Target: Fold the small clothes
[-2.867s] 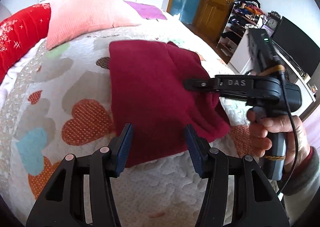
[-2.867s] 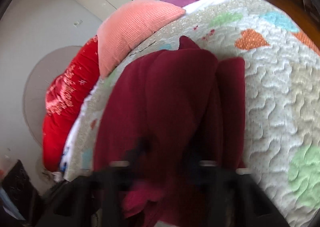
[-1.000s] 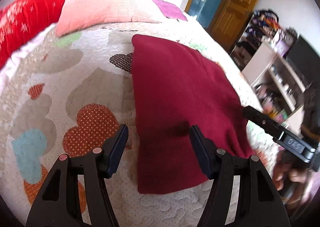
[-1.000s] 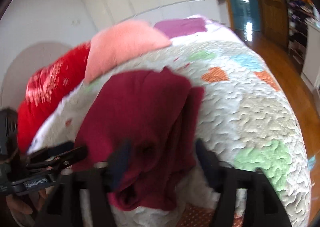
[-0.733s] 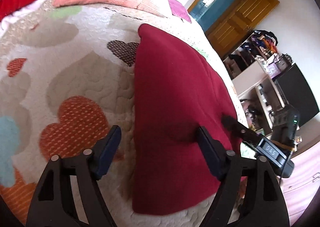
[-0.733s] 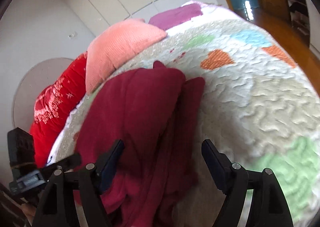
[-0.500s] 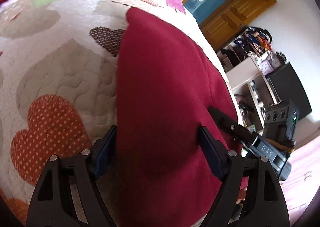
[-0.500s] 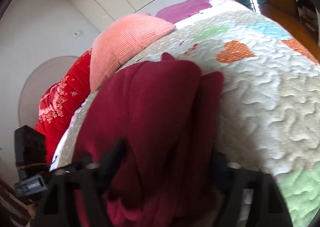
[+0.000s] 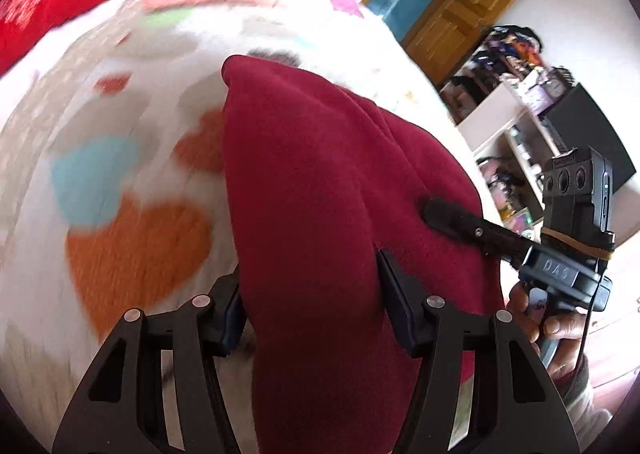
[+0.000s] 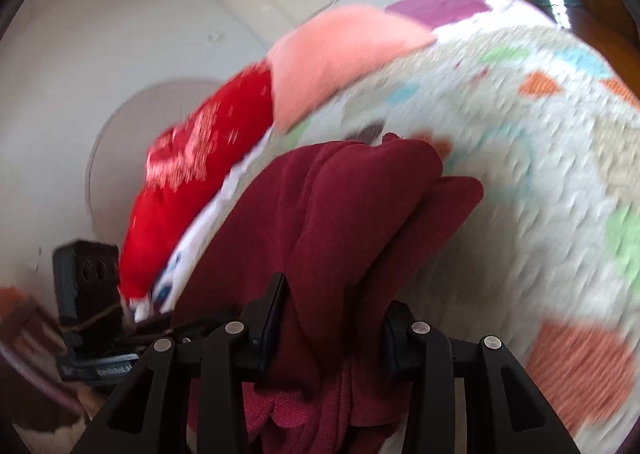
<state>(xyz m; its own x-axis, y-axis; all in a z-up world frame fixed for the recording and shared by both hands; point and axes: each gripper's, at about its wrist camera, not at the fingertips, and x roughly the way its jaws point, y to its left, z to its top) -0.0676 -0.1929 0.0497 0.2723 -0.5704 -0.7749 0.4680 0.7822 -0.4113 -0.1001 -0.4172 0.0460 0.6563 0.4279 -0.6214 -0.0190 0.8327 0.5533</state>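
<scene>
- We have the dark red garment (image 9: 320, 190) lying partly folded on the quilted bed (image 9: 120, 102), near a red pillow (image 10: 192, 182) and a pink pillow (image 10: 340, 50).
- Our left gripper (image 9: 310, 306) is closing its jaws, a thick fold of the garment between them.
- Our right gripper (image 10: 334, 318) is closing too, cloth bunched between its jaws.

Both grippers black plastic, triangular cutouts, silver screws. Left gripper (image 9: 310, 296) has blue pads. Right gripper (image 9: 436, 212): "DAS" embossed, camera block strapped with brown band, black cable, grey sleeve (image 9: 582, 394).
</scene>
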